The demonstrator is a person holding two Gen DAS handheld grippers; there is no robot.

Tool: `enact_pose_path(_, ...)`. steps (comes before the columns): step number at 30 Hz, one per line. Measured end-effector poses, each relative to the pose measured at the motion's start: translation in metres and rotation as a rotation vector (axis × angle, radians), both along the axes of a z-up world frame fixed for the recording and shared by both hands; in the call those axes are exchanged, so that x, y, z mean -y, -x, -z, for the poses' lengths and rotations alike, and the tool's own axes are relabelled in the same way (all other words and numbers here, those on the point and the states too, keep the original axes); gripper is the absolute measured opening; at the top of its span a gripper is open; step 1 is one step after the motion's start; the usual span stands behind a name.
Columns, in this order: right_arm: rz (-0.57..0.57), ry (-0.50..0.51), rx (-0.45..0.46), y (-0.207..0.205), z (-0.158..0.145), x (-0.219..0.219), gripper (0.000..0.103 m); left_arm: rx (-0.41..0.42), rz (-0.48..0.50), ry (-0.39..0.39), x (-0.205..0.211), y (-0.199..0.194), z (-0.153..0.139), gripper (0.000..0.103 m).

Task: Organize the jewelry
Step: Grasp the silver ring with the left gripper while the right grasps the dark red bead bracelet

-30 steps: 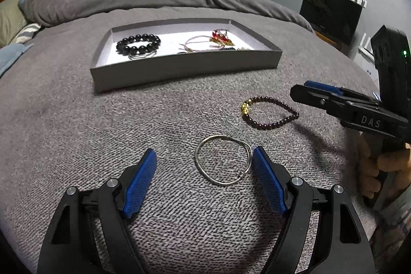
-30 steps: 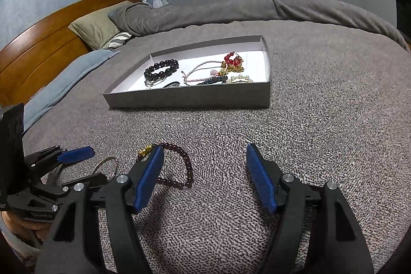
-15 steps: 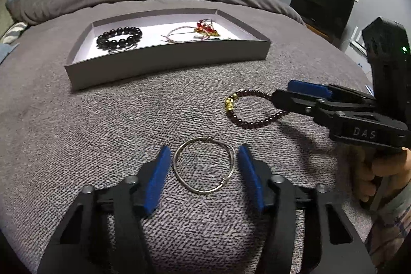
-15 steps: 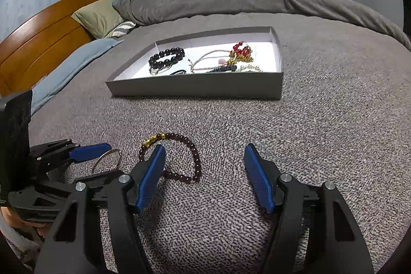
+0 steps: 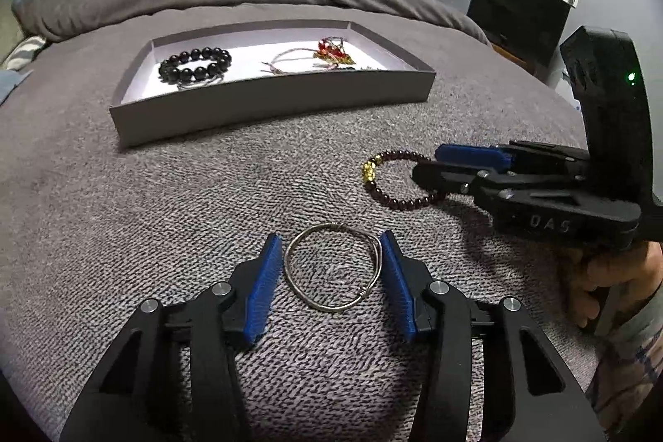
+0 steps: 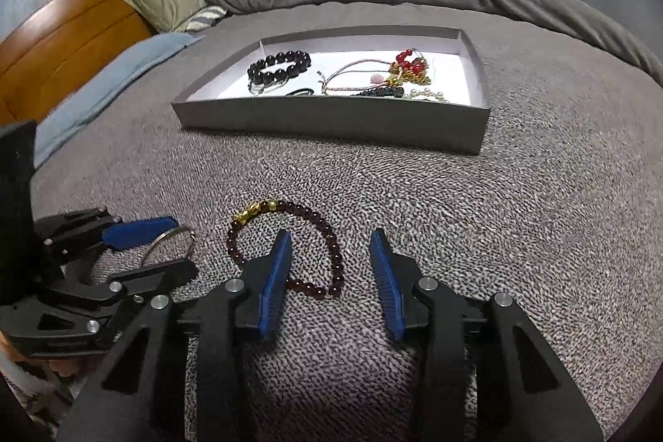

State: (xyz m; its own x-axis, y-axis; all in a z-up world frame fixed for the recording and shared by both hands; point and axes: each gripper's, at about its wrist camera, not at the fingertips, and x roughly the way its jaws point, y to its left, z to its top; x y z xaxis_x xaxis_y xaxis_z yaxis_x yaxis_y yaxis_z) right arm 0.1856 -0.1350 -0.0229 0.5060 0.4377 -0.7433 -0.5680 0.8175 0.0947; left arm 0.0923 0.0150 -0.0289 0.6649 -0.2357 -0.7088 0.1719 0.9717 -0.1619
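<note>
While both grippers sit before the tray | left gripper fingers nearly closed around wire bangle | right gripper fingers half-open straddling beaded bracelet

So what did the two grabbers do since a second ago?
The left gripper narrowed its fingers around the silver wire bangle, now nearly touching both sides. The right gripper slid toward the dark red bead bracelet and closed partway, one finger now inside the loop. Neither has lifted anything. Both bracelets stayed put on the bedspread, and the grey tray kept its jewelry.
</note>
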Motion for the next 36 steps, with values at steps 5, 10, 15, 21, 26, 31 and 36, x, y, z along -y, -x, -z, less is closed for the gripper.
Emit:
enact_pose_path(5, 0.001, 0.032, -0.001, -0.001, 0.005, -0.004, 0.039, -0.008, -0.004, -0.029, 0.004, -0.001, 0.002, 0.059)
enact_pose_path(10, -0.004, 0.055, 0.015, 0.002, 0.005, -0.007, 0.035, -0.015, -0.002, -0.057, 0.007, -0.003, 0.003, 0.061)
enact_pose_path(15, -0.017, 0.088, 0.039, 0.007, 0.006, -0.014, 0.020, -0.025, -0.002, -0.107, 0.015, -0.003, 0.006, 0.061)
enact_pose_path(21, -0.019, 0.061, 0.028, 0.006, 0.005, -0.010, 0.010, -0.015, 0.001, -0.124, 0.017, -0.001, 0.005, 0.050)
enact_pose_path(26, -0.019, 0.042, 0.031, 0.008, 0.003, -0.008, 0.006, 0.006, 0.002, -0.116, 0.017, 0.003, 0.002, 0.047)
enact_pose_path(31, -0.022, 0.003, 0.051, 0.012, -0.003, -0.002, 0.006, 0.056, 0.008, -0.045, 0.009, 0.012, -0.006, 0.047)
enact_pose_path(36, -0.008, -0.072, 0.071, 0.015, -0.015, 0.011, 0.006, 0.064, -0.006, -0.018, 0.005, 0.012, -0.010, 0.047)
